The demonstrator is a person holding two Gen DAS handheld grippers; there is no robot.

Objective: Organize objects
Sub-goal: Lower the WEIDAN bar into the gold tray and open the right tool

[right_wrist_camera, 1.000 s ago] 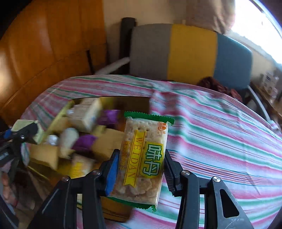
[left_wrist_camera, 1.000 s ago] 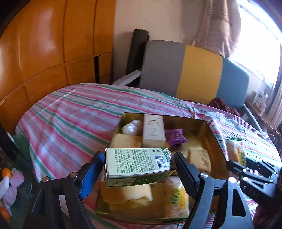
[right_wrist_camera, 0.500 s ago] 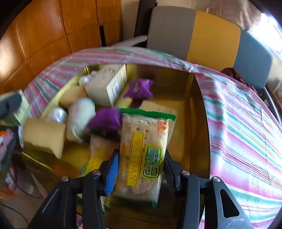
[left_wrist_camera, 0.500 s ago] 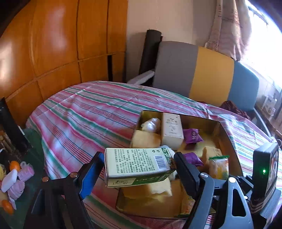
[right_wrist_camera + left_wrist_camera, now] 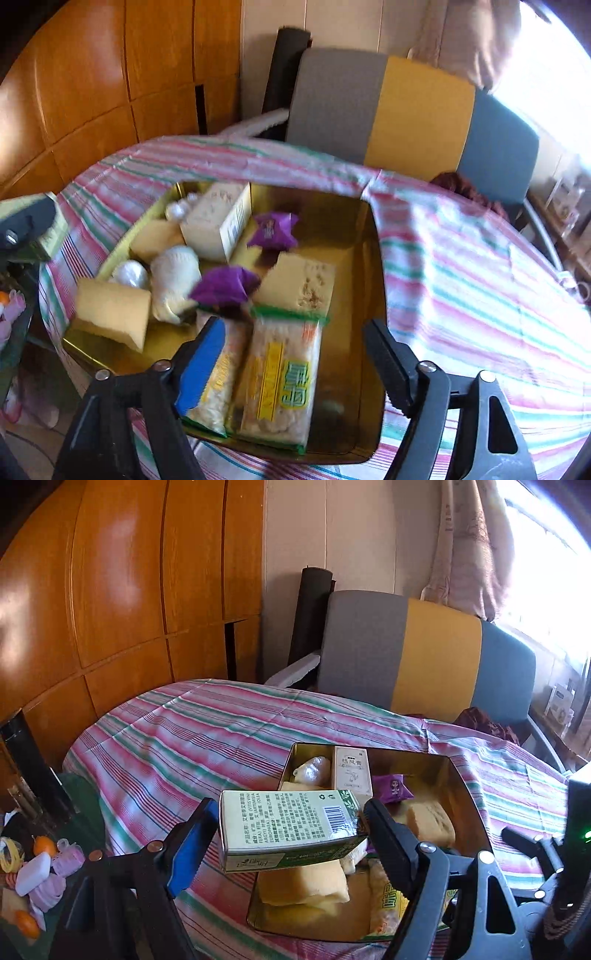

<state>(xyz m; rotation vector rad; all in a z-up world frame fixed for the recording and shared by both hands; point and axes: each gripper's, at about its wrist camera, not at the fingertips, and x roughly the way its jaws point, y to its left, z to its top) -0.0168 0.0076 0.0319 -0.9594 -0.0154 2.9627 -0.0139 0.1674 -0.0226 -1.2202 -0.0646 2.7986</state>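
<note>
Gripping green box, left gripper; right gripper just opened, cracker packet released in tin.

Left hand-held gripper and right hand-held gripper, each black plastic, blue pad on left finger, ribbed black pad on right, silver screws at pivots

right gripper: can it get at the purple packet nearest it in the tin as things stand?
Probably yes. The right gripper is open, its jaws having just parted to let go of the cracker packet, so it is free. The purple packet lies uncovered on top in the gold tin, just beyond that packet.
</note>
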